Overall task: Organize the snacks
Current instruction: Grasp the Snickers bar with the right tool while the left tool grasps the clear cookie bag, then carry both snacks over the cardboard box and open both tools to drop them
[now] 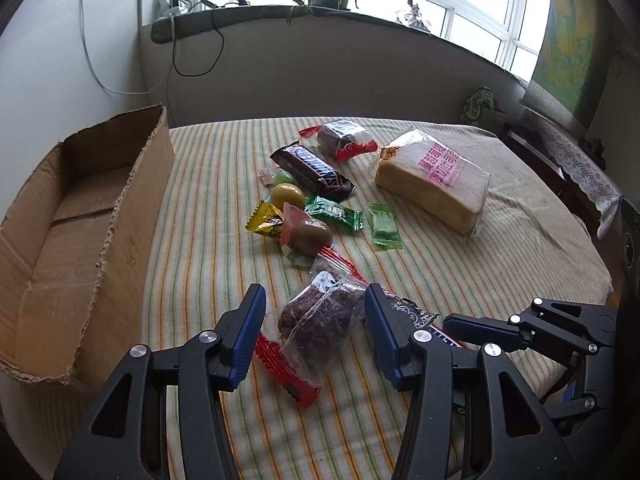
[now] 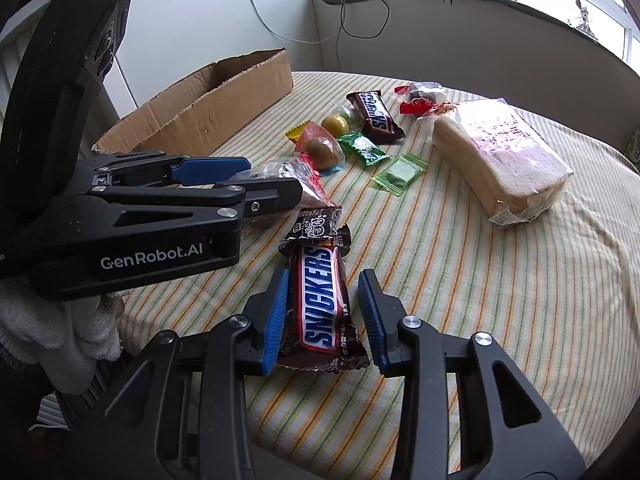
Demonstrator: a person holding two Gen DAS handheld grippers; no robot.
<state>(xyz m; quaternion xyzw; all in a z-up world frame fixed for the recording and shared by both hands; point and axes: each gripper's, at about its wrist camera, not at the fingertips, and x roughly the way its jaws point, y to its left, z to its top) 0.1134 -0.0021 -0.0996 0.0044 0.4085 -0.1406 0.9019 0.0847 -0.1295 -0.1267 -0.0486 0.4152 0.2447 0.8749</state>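
Near the table's front edge, right gripper is straddling the Snickers bar, jaws spread, right pad not touching. Left gripper is bracketing the date packet, jaws apart. Centre each before squeezing; cardboard box is waiting at left edge.

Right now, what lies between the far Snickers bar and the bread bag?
Bare striped cloth only; nothing sits between the far Snickers bar and the bread bag, clearest in the right wrist view.
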